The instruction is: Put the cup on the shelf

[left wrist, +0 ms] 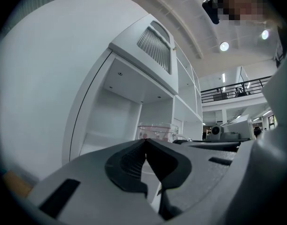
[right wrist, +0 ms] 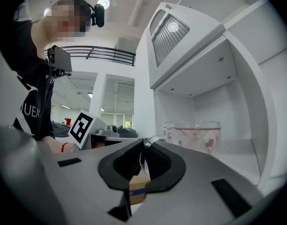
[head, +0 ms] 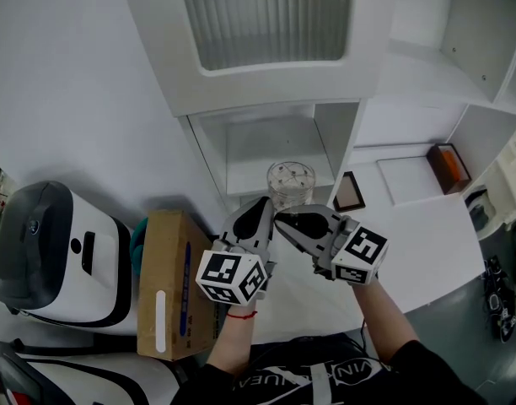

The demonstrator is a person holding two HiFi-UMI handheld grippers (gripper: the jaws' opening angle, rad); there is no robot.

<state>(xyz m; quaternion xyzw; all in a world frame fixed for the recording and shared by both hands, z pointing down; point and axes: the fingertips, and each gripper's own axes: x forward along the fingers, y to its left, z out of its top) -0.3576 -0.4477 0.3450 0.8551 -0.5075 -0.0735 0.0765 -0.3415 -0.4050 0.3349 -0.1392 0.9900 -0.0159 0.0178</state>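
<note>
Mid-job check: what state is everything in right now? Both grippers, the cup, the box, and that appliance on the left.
left gripper: fingers shut, nothing between them.
right gripper: fingers shut on the cup's clear handle.
cup: upright, at the mouth of the shelf's lower compartment; can't tell if it's resting on the shelf.
cardboard box: closed.
appliance: lid looks down.

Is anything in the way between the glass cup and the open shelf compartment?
Nothing visible. The glass cup, gripped by its handle in the right tongs, is at the mouth of the shelf compartment, and what shows of the compartment's inside looks bare.
</note>
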